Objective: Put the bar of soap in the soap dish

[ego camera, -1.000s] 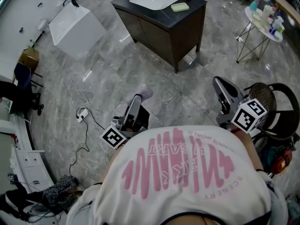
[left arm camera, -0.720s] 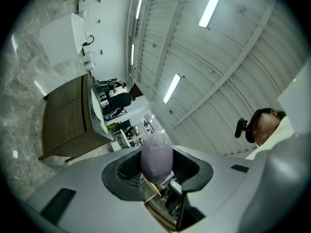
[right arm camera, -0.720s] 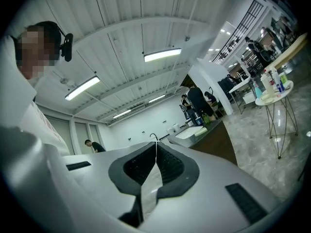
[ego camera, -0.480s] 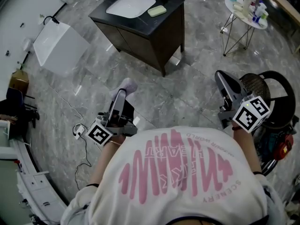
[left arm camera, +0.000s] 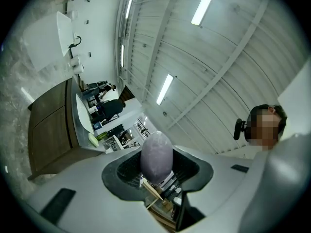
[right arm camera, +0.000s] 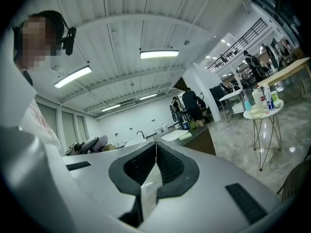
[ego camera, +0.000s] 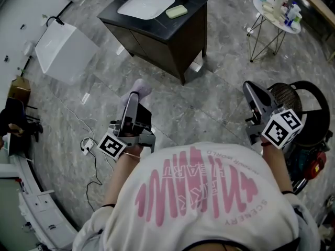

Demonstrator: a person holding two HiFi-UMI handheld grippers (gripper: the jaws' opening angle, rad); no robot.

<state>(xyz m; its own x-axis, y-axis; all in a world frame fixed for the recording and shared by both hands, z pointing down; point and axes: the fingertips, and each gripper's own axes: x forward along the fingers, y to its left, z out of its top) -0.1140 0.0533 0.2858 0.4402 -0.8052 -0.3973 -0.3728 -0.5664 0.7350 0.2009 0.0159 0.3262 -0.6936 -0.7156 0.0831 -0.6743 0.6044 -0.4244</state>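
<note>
Bar of soap (ego camera: 140,87), pale lilac and oval, sits at 10 o'clock in the head view, pinched at the tip of the left gripper (ego camera: 134,97) above the marble floor (ego camera: 209,95). The right gripper (ego camera: 252,94) is at 3 o'clock. The dark vanity (ego camera: 172,41) at 12 o'clock carries a white basin (ego camera: 145,6) with a pale green soap dish (ego camera: 176,12) just beside it, well apart from the soap. Left gripper view: jaws partly open, pads pressing on the soap at 6 o'clock. Right gripper view: jaws closed tip to tip, nothing between them.
</note>
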